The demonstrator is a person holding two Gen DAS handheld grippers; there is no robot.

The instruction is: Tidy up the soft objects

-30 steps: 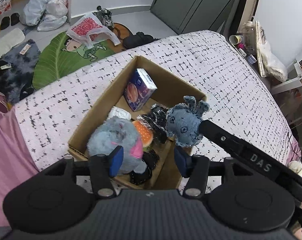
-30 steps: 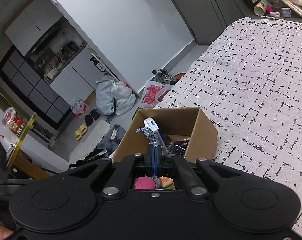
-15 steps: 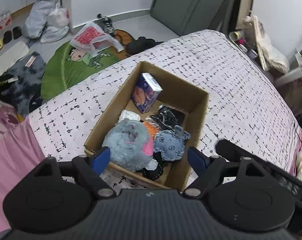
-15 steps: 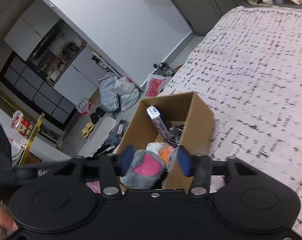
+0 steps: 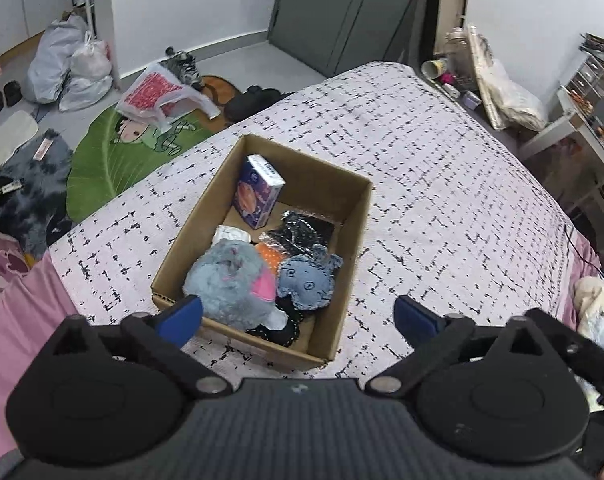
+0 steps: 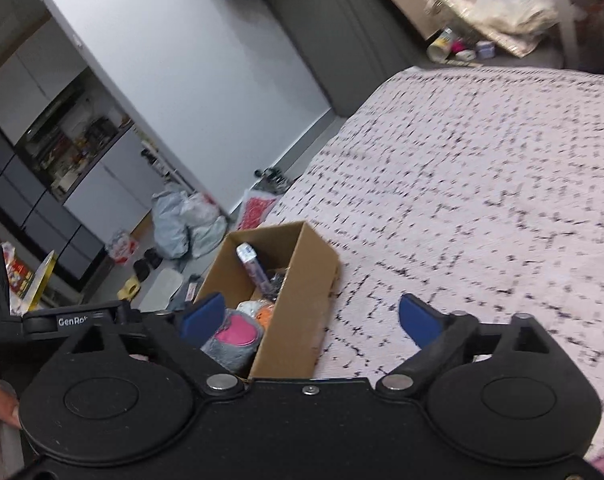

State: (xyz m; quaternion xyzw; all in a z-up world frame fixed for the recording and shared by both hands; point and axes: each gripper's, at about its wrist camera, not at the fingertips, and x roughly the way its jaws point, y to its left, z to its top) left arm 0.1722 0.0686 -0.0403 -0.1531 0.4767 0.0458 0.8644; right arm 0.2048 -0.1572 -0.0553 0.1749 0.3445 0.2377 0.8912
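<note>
- Left gripper [image 5: 297, 316]: we see both blue pads spread wide apart, nothing between them, held above the near end of the cardboard box [image 5: 356, 216].
- Right gripper [image 6: 312, 316]: jaws also wide apart and empty; left pad overlaps the box's [image 6: 297, 292] near corner in view, right pad sits over the bedspread [image 6: 482, 184].
- Box sits on the black-and-white patterned bedspread [image 5: 442, 200], open top.
- Inside, near end: grey plush with pink patch [image 5: 231, 280], and touching it on the right, the denim plush [image 5: 308, 282], face up.
- Between and behind them we see an orange item [image 5: 271, 254], mostly hidden; can't tell what it is.
- Black packaged item [image 5: 306, 230] behind the denim plush; another black piece at the box's near wall.
- Far end: blue tissue pack [image 5: 257, 192] standing upright, leaning to the left wall.
- Small white bundle [image 5: 231, 234] by the left wall, behind the grey plush.
- Beyond the bed: green leaf mat [image 5: 113, 152] and plastic bags [image 5: 69, 66] on the floor.
</note>
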